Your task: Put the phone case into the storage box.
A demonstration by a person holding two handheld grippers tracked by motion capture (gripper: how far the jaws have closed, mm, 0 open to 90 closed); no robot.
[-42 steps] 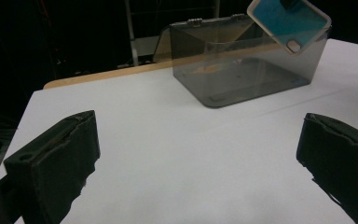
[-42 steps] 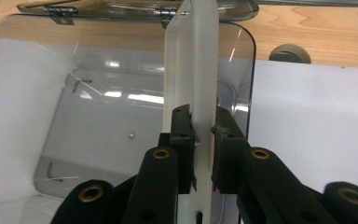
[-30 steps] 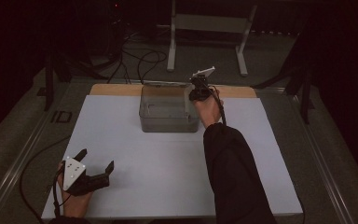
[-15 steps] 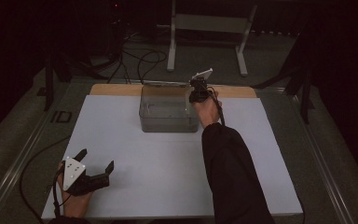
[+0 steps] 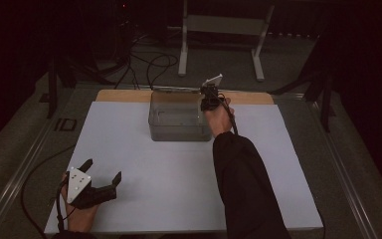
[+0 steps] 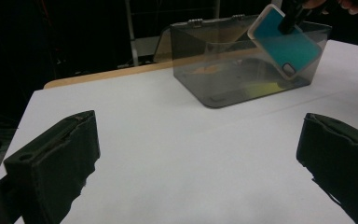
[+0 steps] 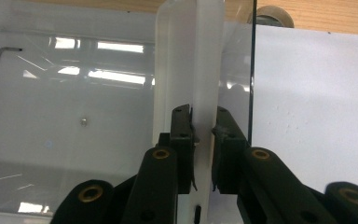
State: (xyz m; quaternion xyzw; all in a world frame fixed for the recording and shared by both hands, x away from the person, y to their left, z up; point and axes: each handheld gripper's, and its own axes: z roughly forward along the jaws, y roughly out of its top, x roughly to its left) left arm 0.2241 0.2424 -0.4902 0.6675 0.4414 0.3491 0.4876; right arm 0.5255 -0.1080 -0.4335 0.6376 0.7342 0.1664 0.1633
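A clear grey plastic box (image 5: 155, 115) stands open at the far middle of the white table. My right gripper (image 5: 210, 97) hangs over the box's right wall, shut on a phone case (image 5: 213, 79). The case (image 6: 286, 43) is teal on one face, white-rimmed and tilted, with its lower end inside the box (image 6: 223, 93). In the right gripper view the pads (image 7: 184, 122) pinch the white case (image 7: 191, 56) edge-on beside the box wall (image 7: 251, 70). My left gripper (image 5: 102, 170) rests near the table's front left corner, open, with nothing between its fingers (image 6: 56, 158).
A small hex key (image 7: 4, 51) lies on the box floor at one corner. The box's lid (image 6: 165, 44) leans back behind it. A wooden strip (image 5: 124, 95) runs along the table's far edge, and cables and a metal stand (image 5: 219, 30) lie on the floor beyond.
My right gripper has edged slightly left and down with the phone case over the box. The left gripper has stayed put.
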